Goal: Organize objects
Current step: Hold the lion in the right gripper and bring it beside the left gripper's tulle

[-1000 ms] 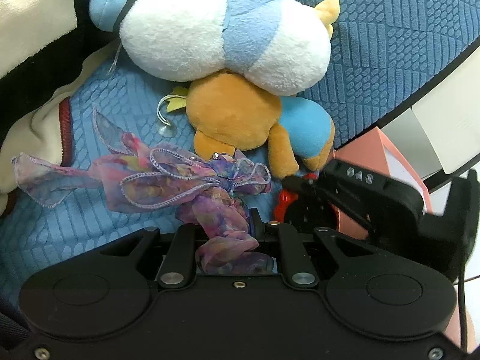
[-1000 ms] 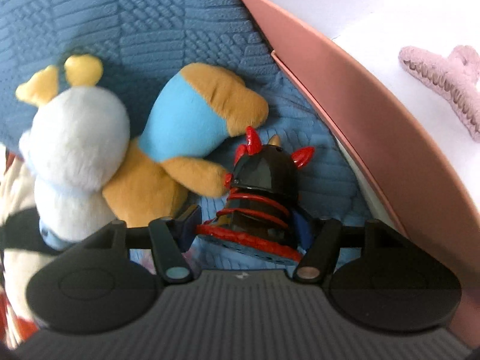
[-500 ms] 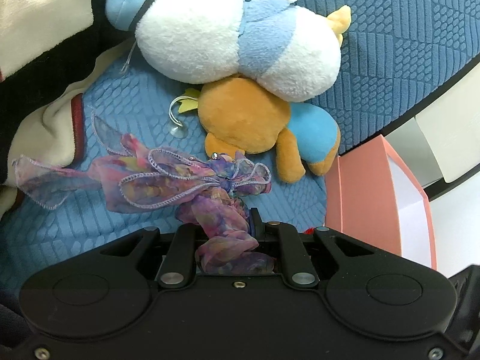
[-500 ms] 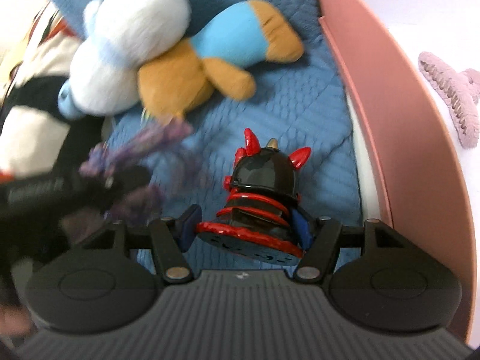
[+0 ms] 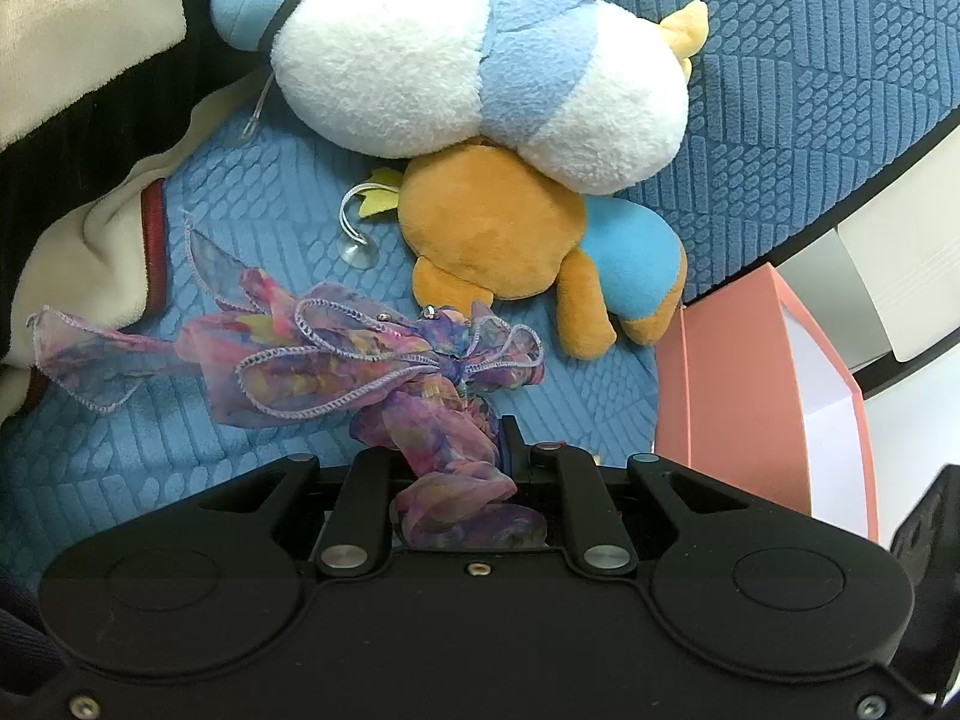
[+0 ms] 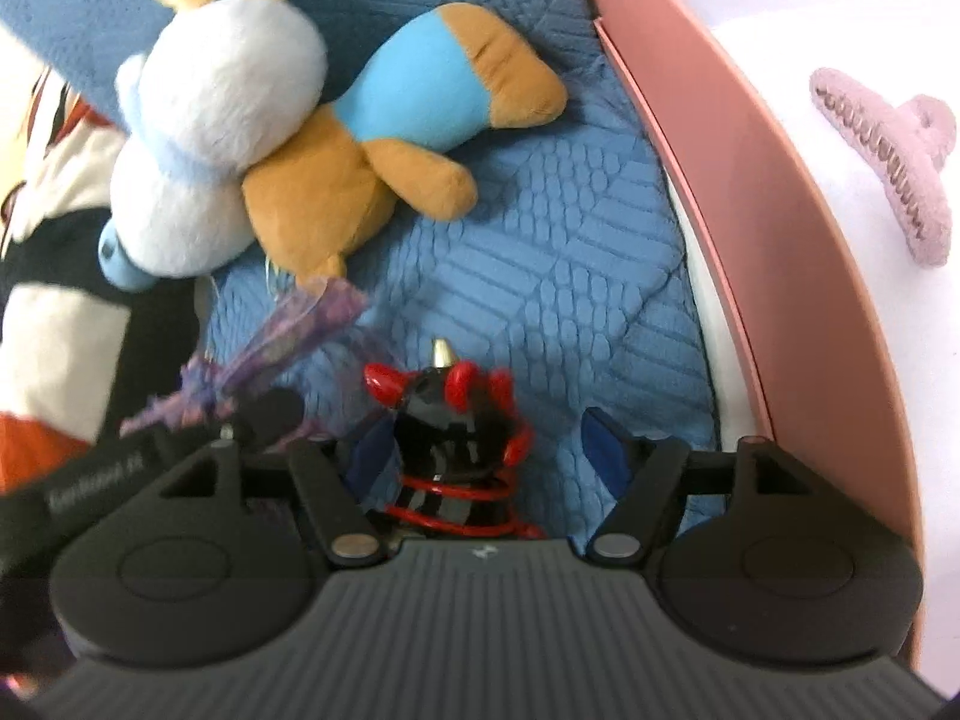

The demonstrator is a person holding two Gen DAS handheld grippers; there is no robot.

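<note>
On the far left lies a soft cream, black and red cloth (image 5: 90, 138), all fuzzy. Next to it a thin, see-through purple and pink ribbon bow (image 5: 336, 360) with wavy stitched edges spreads over the bumpy blue quilted cushion (image 5: 810, 90). The left gripper (image 5: 456, 456) has its fingers squeezed tight on the bow's tail, and the rest of the bow rests on the cushion in front. Above it sits a fluffy white and light-blue plush duck (image 5: 468, 66), round like two balls, lying on top of a smooth orange and blue plush bear (image 5: 522, 234). A little clear suction cup (image 5: 358, 255) on a loop lies beside the bear. Farther right, the right gripper (image 6: 486, 444) has its blue-padded fingers spread wide apart. A shiny black toy with red horns (image 6: 450, 420) and a gold tip stands between them, close by the left finger, a bit blurry. On the right stands a stiff pink box (image 6: 750, 180), white inside, with a pale pink toothed hair claw (image 6: 888, 144) in it.
</note>
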